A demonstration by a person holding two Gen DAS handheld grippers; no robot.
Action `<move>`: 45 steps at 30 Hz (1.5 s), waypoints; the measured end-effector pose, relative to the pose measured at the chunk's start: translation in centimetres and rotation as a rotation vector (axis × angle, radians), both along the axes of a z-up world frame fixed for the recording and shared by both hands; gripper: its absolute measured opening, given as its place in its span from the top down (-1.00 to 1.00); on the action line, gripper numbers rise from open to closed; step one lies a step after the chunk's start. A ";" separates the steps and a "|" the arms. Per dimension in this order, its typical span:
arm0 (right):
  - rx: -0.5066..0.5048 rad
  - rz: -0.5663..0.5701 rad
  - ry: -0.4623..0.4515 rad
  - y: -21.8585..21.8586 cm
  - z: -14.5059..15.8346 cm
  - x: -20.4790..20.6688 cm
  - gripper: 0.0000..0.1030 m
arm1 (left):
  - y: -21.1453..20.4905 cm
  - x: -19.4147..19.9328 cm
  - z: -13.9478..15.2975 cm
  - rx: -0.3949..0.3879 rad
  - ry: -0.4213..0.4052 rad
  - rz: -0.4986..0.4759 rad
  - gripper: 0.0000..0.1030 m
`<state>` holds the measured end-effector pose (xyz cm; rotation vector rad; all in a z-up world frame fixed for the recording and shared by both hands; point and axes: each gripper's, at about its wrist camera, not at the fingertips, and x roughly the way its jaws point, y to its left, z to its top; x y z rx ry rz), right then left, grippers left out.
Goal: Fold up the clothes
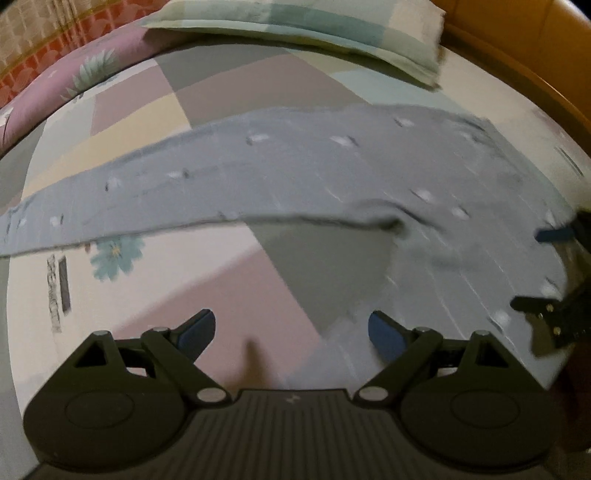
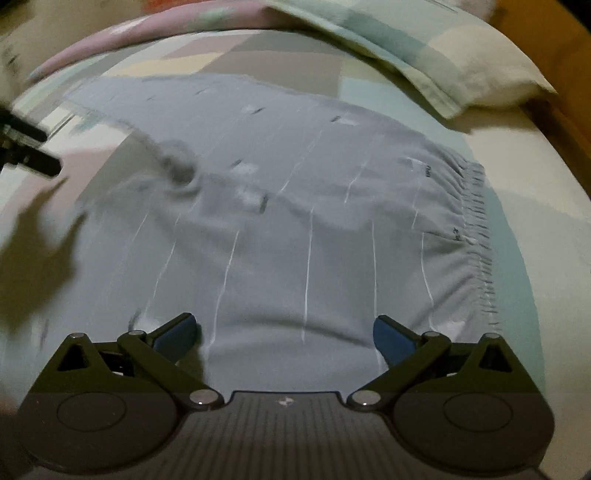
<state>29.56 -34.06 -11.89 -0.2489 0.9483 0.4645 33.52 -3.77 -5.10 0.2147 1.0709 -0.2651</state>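
A pair of grey-blue trousers (image 1: 295, 173) with thin white stripes and small printed marks lies spread flat on a bed. In the left wrist view one leg runs across to the left and the other comes toward the lower right. My left gripper (image 1: 291, 332) is open above the crotch gap, nothing between its blue pads. In the right wrist view the trousers (image 2: 295, 229) fill the middle, with the gathered elastic waistband (image 2: 476, 236) at the right. My right gripper (image 2: 284, 334) is open over the seat area, holding nothing. The right gripper (image 1: 554, 273) also shows at the left wrist view's right edge.
The bed sheet (image 1: 147, 110) has pastel patches and flower prints. A pillow (image 1: 295, 26) in a checked case lies at the head, also seen as the pillow (image 2: 424, 44) at top right. A pink floral quilt (image 1: 55, 88) lies along the far left. A wooden bed frame (image 1: 524, 48) borders the right.
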 end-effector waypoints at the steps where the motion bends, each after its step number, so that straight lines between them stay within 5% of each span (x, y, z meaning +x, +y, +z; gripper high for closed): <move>1: -0.001 0.029 0.000 -0.5 0.0 -0.3 -1.00 | -0.7 -1.2 -0.1 0.005 -0.004 -0.012 -0.74; 9: -0.024 0.177 0.013 -1.5 -0.1 -0.8 -1.00 | -4.8 -7.3 -3.3 0.025 0.020 -0.093 -0.74; 15: -0.070 0.214 0.015 -2.3 0.3 -1.8 -1.00 | -1.4 -9.9 -4.8 0.015 0.102 0.027 -0.76; 28: -0.136 0.027 0.215 -4.5 0.6 -2.7 -1.00 | 4.7 -9.7 -3.8 0.011 0.136 0.190 -0.82; 33: -0.162 0.034 0.141 -1.4 1.2 -1.6 -0.99 | 5.9 -9.6 -2.9 0.008 0.088 0.275 -0.78; 41: -0.147 0.035 0.186 -0.1 -0.3 -1.1 -1.00 | 8.8 -12.1 -3.4 -0.039 0.124 0.461 -0.78; 45: -0.169 0.053 0.218 0.4 -0.3 -0.6 -1.00 | 12.5 -12.4 -2.4 -0.013 0.038 0.610 -0.78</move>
